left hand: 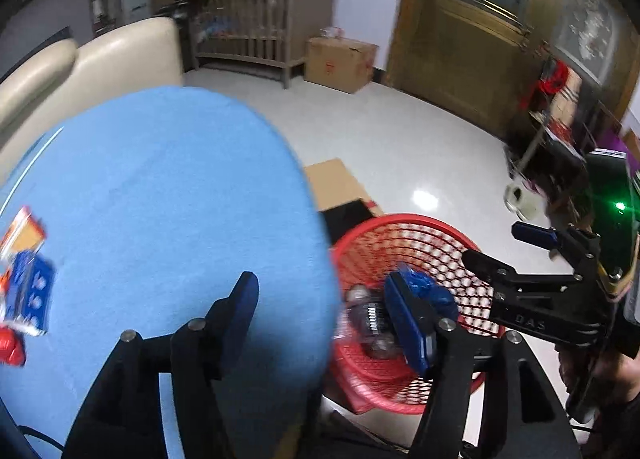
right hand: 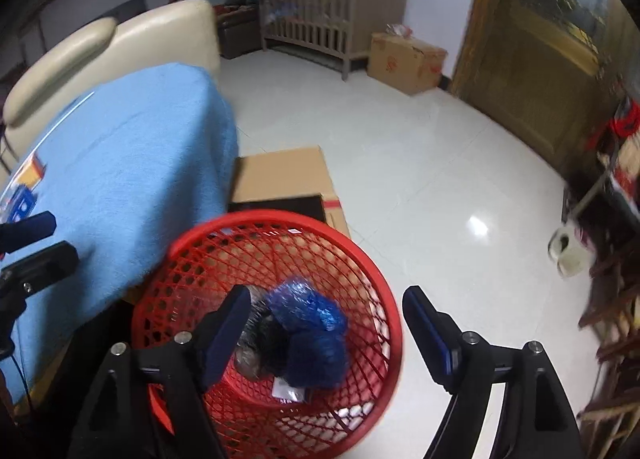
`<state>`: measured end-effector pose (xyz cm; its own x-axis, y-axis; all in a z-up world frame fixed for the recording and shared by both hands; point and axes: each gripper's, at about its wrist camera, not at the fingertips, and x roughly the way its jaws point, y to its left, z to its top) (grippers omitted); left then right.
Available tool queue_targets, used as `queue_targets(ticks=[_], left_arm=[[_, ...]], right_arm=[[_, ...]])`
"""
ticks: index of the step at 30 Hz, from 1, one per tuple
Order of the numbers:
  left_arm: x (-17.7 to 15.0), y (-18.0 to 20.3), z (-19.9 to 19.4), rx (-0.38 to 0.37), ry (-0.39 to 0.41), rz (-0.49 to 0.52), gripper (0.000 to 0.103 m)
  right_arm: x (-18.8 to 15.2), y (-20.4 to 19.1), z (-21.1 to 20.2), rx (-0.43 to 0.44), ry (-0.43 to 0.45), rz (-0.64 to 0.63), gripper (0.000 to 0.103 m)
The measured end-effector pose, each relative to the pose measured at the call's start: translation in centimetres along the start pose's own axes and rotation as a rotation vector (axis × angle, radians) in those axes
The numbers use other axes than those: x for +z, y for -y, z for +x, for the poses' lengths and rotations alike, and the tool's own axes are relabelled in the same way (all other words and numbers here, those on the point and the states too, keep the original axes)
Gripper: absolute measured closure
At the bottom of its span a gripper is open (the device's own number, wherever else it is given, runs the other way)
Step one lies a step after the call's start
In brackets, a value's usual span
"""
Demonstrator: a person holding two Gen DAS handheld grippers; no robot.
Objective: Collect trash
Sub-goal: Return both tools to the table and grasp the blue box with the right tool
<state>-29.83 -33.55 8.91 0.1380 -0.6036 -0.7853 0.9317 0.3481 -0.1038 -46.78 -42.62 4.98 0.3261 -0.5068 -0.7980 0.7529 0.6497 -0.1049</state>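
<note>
Trash run, part done: both grippers empty; some litter binned, some on the table.

Right gripper: fingers spread wide, holding nothing, poised directly above the red mesh basket. Inside it lie a crumpled blue wrapper and what looks like a clear bottle, blurred. Left gripper: likewise released and empty, straddling the edge of the blue-clothed table. Remaining blue-and-orange packets lie at the table's far left, well apart from that gripper. Risks: the basket stands tilted against the table, so a knock could tip it; thin flat packets may slide on the cloth instead of lifting.
</note>
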Motion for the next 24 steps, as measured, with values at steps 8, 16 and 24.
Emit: queue_targets(ticks=[8, 16, 24], left_arm=[[-2.8, -8.9, -4.4, 0.134, 0.073, -0.204, 0.035], [-7.4, -18.4, -10.2, 0.312, 0.161, -0.443, 0.035], [-12.3, -26.0, -12.8, 0.423, 0.187, -0.656, 0.034]], right_arm=[[2.0, -9.4, -1.2, 0.219, 0.013, -0.198, 0.022], [3.7, -20.0, -2.6, 0.302, 0.023, -0.417, 0.022], [4.2, -28.3, -1.7, 0.339, -0.025, -0.567, 0.022]])
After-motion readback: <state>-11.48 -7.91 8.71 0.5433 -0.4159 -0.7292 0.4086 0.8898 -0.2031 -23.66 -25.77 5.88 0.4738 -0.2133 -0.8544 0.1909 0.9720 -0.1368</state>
